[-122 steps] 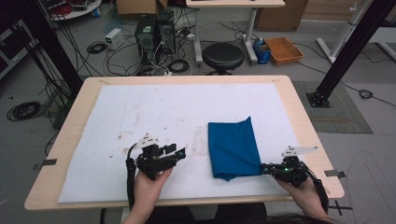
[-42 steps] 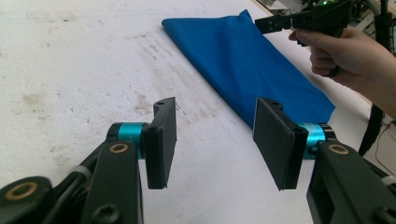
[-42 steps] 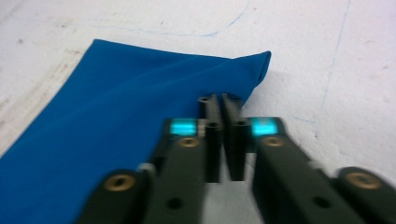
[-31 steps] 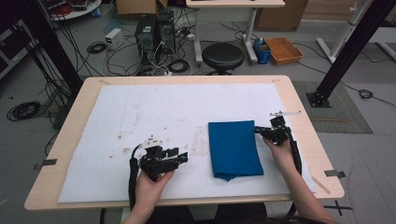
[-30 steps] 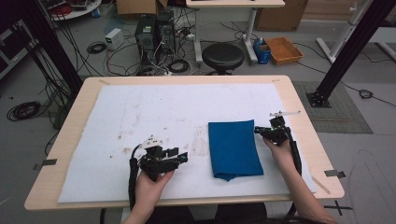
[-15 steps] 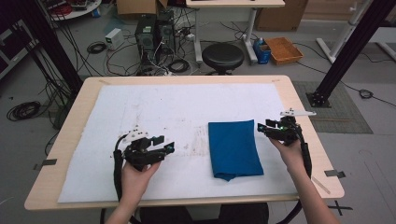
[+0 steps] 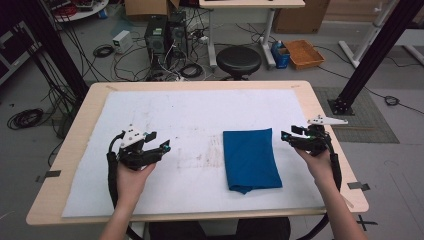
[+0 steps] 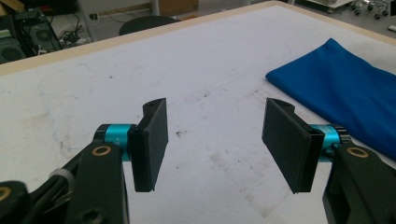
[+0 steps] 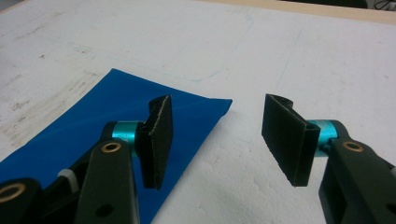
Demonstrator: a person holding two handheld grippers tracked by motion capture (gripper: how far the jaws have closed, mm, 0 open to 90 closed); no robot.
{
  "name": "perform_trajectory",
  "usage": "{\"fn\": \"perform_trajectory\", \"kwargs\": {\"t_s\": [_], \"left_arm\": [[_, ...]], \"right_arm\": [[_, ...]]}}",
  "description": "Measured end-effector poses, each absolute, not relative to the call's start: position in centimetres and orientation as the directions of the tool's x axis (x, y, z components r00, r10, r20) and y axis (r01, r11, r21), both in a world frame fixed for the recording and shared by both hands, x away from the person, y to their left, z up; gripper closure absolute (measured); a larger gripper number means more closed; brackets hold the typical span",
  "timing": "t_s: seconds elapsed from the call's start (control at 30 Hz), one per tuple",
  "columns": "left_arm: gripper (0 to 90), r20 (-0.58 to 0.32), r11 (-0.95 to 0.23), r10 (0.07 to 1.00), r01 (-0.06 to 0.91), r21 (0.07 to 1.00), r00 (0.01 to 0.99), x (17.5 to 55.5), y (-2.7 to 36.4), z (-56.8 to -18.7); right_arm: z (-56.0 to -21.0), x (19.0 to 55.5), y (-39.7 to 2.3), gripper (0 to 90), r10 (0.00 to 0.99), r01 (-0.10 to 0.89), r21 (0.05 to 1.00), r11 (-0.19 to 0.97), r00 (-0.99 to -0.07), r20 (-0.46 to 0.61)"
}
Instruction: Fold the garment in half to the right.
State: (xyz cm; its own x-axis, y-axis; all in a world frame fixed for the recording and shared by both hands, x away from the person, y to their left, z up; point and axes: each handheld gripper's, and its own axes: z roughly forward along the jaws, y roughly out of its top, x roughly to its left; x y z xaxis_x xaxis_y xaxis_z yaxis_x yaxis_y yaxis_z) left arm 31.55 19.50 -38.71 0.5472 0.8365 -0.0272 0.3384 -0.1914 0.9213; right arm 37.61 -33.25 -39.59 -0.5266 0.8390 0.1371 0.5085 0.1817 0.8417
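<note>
1. A wide wooden table (image 7: 320, 107) carries a white mat (image 7: 200, 115). The mat looks like soft foam, matte and scuffed, with faint brown stains near its middle.
2. A blue cloth (image 7: 250, 159) lies flat on the right half of the mat, folded into a tall rectangle. It looks like thin, limp woven fabric. Its far edge is straight and crisp; its near edge is rounded and slightly bunched at one corner.
3. The left gripper (image 7: 161, 147) hovers over the mat well apart from the cloth, on its left. Its jaws have just been opening and stand wide, with nothing between them. Its own view shows 2 flat black pads (image 8: 152, 140) above bare mat, with the cloth (image 8: 345, 93) off to the side.
4. The right gripper (image 7: 287, 135) hovers just beside the cloth's far right corner. Its jaws have just been opening and stand wide, holding nothing. In its own view 1 pad (image 9: 158, 140) hangs over the cloth (image 9: 102, 116) and the other over bare mat.
5. Judged from this, a fold looks finished and both grippers are clear of the cloth.
6. To do the next fold well, each gripper should probably pinch 1 corner of the same short edge, catching all layers, since limp cloth slips and sags.
7. Lifting both corners evenly would likely keep the edges lined up and avoid dragging the cloth across the grippy mat.
</note>
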Motion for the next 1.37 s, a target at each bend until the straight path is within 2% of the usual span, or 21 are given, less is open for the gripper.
{"fn": "perform_trajectory", "kwargs": {"t_s": [0.43, 1.37], "left_arm": [[40.8, -0.01, -0.188, 0.844, 0.314, 0.931, 0.537, 31.3, 21.0, -39.3], [40.8, 0.009, -0.205, 0.851, 0.316, 0.927, 0.525, 31.3, 21.0, -39.7]], "right_arm": [[-39.6, 37.7, -33.6, 42.3, 0.842, 0.518, 0.835, 0.184, -0.522, 0.138], [-40.1, 37.9, -33.3, 41.6, 0.841, 0.531, 0.822, 0.205, -0.526, 0.129]]}}
